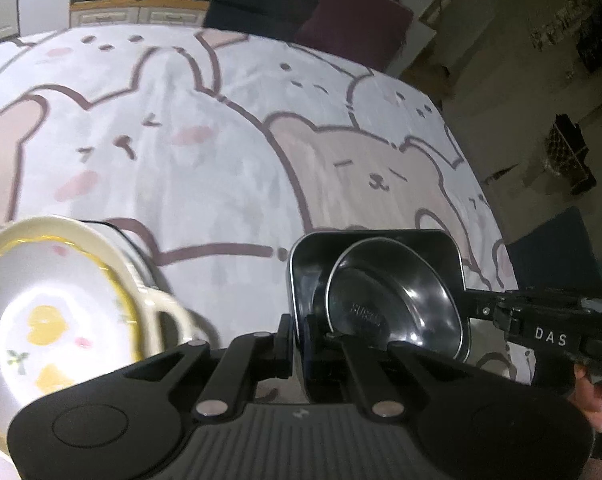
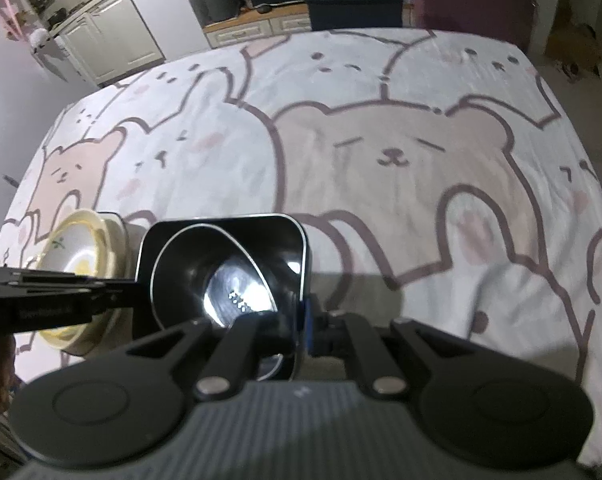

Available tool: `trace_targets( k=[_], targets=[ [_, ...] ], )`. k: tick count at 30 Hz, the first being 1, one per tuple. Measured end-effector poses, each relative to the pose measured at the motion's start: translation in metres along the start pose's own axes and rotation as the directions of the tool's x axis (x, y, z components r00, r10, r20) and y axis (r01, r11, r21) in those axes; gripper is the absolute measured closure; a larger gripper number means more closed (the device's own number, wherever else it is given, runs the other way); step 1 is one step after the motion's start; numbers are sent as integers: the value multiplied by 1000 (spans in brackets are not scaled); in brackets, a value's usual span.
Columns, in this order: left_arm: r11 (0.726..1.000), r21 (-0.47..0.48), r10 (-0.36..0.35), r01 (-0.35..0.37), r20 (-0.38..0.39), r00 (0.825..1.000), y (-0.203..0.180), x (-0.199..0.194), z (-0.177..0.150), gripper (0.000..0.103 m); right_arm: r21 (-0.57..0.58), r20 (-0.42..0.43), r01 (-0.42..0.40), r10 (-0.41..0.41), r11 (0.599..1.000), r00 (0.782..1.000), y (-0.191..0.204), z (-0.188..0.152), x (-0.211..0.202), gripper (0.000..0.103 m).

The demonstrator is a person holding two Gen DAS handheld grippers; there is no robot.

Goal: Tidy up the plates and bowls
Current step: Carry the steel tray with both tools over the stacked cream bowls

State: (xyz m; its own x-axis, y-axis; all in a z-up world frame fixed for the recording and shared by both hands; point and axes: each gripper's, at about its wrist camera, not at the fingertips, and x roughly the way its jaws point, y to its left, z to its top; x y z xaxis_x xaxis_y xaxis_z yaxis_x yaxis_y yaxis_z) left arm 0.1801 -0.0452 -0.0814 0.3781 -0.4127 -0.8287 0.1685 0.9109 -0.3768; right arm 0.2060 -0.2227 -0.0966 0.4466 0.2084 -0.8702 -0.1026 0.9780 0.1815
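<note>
Left gripper [image 1: 299,340]: jaws clamped on the left wall of the black square tray, one finger outside the wall and one inside.
Right gripper [image 2: 305,328]: jaws pinched on the tray's right wall in the same way; in the left wrist view it reaches in from the right, with a person's fingers [image 1: 593,396] on its handle.
Black square tray [image 1: 375,240]: held between the two grippers, one on each side wall, tilted. Its shadow lies on the cloth just beyond and below it.
Round steel bowl [image 1: 397,304]: inside the tray, leaning against the tray's floor and wall, dark and shiny, with a bright glare on its bottom in the right wrist view.
Cream bowl stack [image 1: 49,320]: just left of the tray, on the cloth; a white bowl with yellow chick and green leaf prints nested in a cream dish with a looped side handle [image 1: 169,320].
Tablecloth [image 1: 221,160]: white with outlined bears and rabbits, under the tray and spreading far beyond it.
Dark cushions [image 1: 301,4]: well beyond the tray, past the cloth's far edge.
White cabinets [image 2: 113,36]: far left of the tray, in the background.
</note>
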Motion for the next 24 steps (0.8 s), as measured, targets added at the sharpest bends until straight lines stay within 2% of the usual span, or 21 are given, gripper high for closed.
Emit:
trace_targets(
  k=[10,24],
  targets=[
    [997,-58,46,-42,60,997,43,-50,-1,99,-76,14,-45,46,996,999,66,16,-9,97],
    [986,-133,116,-101,113,987,112,-111,-8,99,-160,5,-120,122,980,992,160,34,1,97]
  ],
)
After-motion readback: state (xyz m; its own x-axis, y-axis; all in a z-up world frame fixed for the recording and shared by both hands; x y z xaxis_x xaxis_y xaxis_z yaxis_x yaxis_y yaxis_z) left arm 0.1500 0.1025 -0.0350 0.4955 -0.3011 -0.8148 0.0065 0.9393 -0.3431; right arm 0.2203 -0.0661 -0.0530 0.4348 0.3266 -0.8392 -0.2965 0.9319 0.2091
